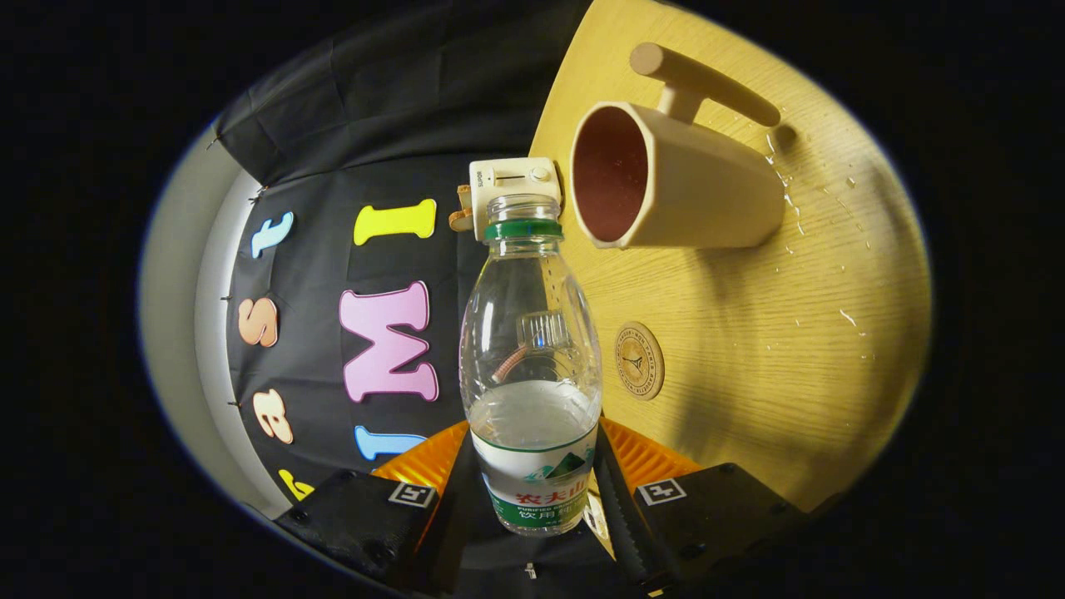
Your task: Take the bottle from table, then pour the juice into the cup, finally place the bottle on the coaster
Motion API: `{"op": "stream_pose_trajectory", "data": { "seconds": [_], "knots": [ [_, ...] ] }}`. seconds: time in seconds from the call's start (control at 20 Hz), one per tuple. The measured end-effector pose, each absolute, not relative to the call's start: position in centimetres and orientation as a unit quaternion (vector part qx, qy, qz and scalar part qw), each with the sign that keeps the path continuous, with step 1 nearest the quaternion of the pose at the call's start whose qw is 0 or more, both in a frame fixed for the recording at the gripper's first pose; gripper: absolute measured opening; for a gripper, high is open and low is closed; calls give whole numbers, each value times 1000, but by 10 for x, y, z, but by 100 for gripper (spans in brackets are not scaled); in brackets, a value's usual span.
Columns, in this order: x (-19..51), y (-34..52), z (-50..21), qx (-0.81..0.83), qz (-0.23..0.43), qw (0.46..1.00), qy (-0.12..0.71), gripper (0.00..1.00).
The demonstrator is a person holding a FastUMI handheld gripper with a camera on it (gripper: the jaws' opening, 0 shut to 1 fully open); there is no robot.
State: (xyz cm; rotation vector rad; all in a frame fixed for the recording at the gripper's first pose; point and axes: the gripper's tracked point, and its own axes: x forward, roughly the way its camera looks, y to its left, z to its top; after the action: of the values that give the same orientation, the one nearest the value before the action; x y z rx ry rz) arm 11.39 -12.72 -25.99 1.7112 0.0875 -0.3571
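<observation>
Clear plastic bottle [531,366], uncapped and partly full, clamped between both fingers of gripper [532,499] at its labelled lower body. Beige cup [682,179] beyond on wooden table [749,349], round coaster [639,360] just right of bottle.

Our claw [537,491] is black with orange parts. Two blocky black housings sit low, one on each side, both matte with rounded corners. Each carries a small white square tag printed with a black pattern: the left tag [412,494] and the right tag [661,491]. We see dark round screws [380,550] set into the left housing's lower face, and similar ones on the right housing. Behind the housings, ribbed orange panels [424,460] fan out to both sides. The right finger [620,516] is a long black bar with a finely toothed edge.
</observation>
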Motion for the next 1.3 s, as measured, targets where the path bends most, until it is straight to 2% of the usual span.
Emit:
{"op": "stream_pose_trajectory", "data": {
  "seconds": [1.3],
  "knots": [
    [120, -128, -251, 797, -156, 584, 20, 73]
  ]
}}
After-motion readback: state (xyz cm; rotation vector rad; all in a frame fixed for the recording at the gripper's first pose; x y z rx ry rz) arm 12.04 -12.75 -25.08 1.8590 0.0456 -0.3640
